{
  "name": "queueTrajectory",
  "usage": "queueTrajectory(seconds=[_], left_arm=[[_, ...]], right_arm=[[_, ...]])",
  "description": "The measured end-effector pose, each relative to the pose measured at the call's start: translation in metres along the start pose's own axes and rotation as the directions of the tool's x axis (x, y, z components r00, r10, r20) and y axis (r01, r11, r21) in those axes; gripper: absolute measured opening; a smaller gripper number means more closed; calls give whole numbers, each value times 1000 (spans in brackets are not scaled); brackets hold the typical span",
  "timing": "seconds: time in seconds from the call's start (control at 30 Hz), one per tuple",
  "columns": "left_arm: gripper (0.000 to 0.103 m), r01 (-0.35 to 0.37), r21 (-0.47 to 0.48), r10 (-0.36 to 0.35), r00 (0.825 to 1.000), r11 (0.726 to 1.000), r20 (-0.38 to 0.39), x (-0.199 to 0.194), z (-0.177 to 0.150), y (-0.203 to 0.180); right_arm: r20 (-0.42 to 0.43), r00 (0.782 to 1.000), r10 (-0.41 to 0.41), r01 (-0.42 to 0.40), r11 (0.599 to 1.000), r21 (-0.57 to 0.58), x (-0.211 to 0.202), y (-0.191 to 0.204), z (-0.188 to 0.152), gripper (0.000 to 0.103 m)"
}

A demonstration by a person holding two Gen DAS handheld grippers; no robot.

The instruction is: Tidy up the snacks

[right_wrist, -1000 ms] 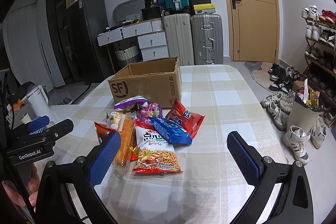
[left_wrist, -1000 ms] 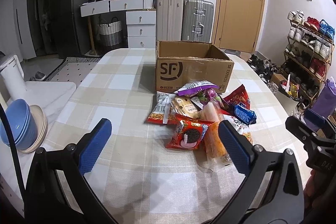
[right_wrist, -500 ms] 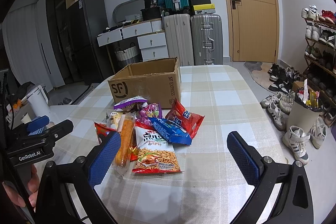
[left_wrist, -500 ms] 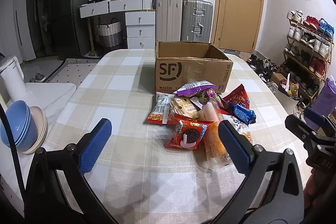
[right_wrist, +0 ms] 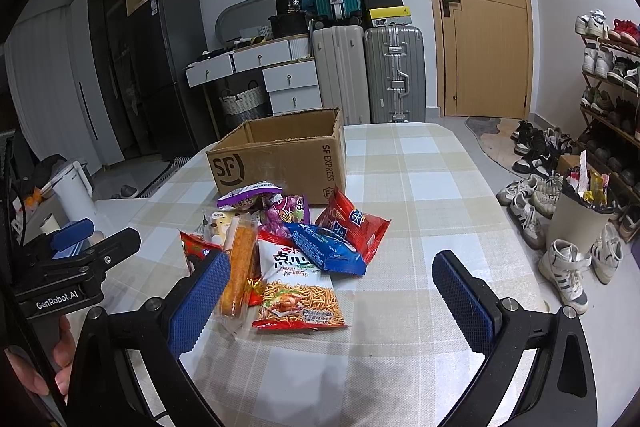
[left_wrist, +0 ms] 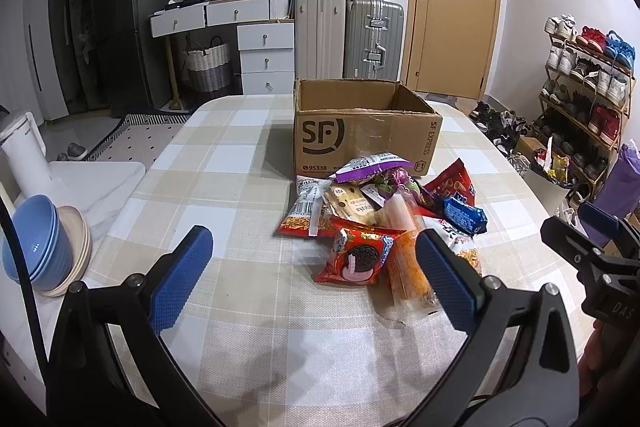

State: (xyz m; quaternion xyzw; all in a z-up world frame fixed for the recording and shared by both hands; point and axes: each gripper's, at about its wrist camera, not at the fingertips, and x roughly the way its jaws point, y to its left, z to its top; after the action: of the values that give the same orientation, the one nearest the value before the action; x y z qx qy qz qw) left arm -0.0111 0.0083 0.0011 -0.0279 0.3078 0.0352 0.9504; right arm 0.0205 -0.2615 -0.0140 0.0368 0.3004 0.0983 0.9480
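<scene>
Near table (left_wrist: 224, 163) middle, snack bags (left_wrist: 380, 215) lie piled by box (left_wrist: 366, 131); left gripper (left_wrist: 314, 275) & right gripper (right_wrist: 332, 291) spread wide, holding nothing.

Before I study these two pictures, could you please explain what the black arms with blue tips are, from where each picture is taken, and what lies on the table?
They are two hand-held grippers; a person holds one in each hand. Each carries a camera looking forward along its two blue-padded fingers. One picture comes from the left gripper, the other from the right gripper. Both are open and hold nothing. On the checked beige tablecloth stands an open brown cardboard box. In front of it lies a pile of snack packets, among them a red cookie packet and a blue wrapper.
</scene>
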Motion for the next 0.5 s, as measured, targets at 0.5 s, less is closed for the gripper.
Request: queueTrajectory(seconds=[0.5], left_arm=[[102, -5, 11, 5, 1000, 1000, 3, -1, 1, -2]], right_arm=[[-3, 1000, 10, -10, 1000, 1, 3, 1, -3, 103]])
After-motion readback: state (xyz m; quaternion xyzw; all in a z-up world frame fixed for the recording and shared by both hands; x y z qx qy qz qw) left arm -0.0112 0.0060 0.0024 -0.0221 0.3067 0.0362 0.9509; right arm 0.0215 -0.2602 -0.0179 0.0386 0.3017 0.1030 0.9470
